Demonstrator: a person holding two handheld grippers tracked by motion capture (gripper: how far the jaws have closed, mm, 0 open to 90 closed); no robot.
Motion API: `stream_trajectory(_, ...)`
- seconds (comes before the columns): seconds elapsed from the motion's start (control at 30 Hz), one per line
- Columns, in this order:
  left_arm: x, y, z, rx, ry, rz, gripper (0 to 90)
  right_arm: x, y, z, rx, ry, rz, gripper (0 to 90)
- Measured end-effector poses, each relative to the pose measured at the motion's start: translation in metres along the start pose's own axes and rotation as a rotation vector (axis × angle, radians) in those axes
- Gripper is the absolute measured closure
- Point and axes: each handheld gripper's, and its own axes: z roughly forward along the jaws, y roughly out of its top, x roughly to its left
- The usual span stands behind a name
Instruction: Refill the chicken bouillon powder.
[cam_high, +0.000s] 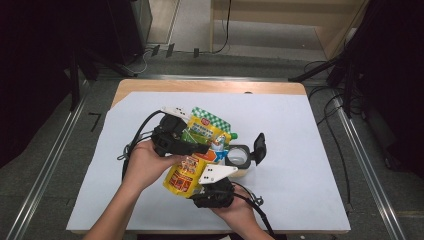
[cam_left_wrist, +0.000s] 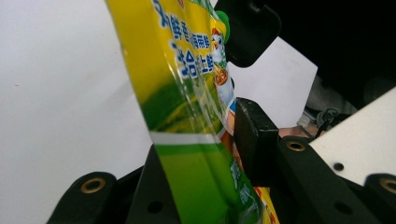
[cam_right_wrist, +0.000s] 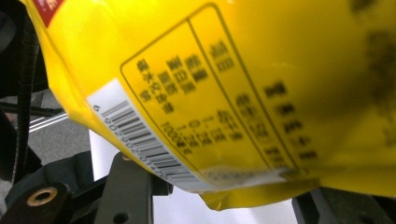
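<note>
A yellow-and-green seasoning pouch (cam_high: 196, 152) is held in the air between two hand-held grippers, just left of an open-lidded round container (cam_high: 239, 157) that serves here as the landmark. Left of the container, the left gripper (cam_high: 192, 145) straddles the pouch's upper, green part; in the left gripper view the pouch (cam_left_wrist: 196, 140) stands between the jaws with the right-hand pad close against it, yet whether the pads press cannot be told, so this grip should be treated as loose. Nearer the person than the container, the right gripper (cam_high: 212, 187) takes the pouch's lower yellow end; in the right gripper view the barcode panel (cam_right_wrist: 149, 140) lies across the jaws, with the seal edge resting on them, and the jaws appear clenched on the bag. Risks: if the left jaws are slack, the pouch hangs from one end, and its glossy film may slide out or swing; a swing toward the container could knock its upright lid (cam_high: 260, 146) or tip it. Cables (cam_high: 135, 142) trailing left of the container could snag a hand. Open room: the white sheet (cam_high: 300, 150) right of the container and beyond it is bare; the table edge (cam_high: 210, 86) lies well beyond the container, and the near edge sits close under the person's forearms.
</note>
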Motion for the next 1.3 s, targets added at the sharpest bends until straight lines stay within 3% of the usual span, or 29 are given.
stream_trajectory(0.37,-0.005,0.007,0.013,0.022,-0.013,0.008,72.9,0.006,0.001,-0.003,0.004,-0.012,-0.014,54.7)
stream_trajectory(0.5,-0.006,0.009,0.019,0.04,-0.028,0.009,73.0,0.01,0.002,-0.004,0.005,-0.019,-0.043,54.9)
stream_trajectory(0.73,-0.011,0.012,0.025,0.047,-0.043,0.014,72.7,0.009,0.0,-0.005,-0.001,-0.012,-0.029,57.3)
stream_trajectory(0.93,-0.01,0.012,0.029,0.065,-0.03,-0.022,71.9,0.008,-0.001,-0.004,-0.007,0.012,0.015,58.5)
stream_trajectory(1.3,-0.013,0.012,0.031,0.066,-0.001,-0.013,67.1,0.006,-0.001,-0.002,-0.002,-0.007,0.05,54.9)
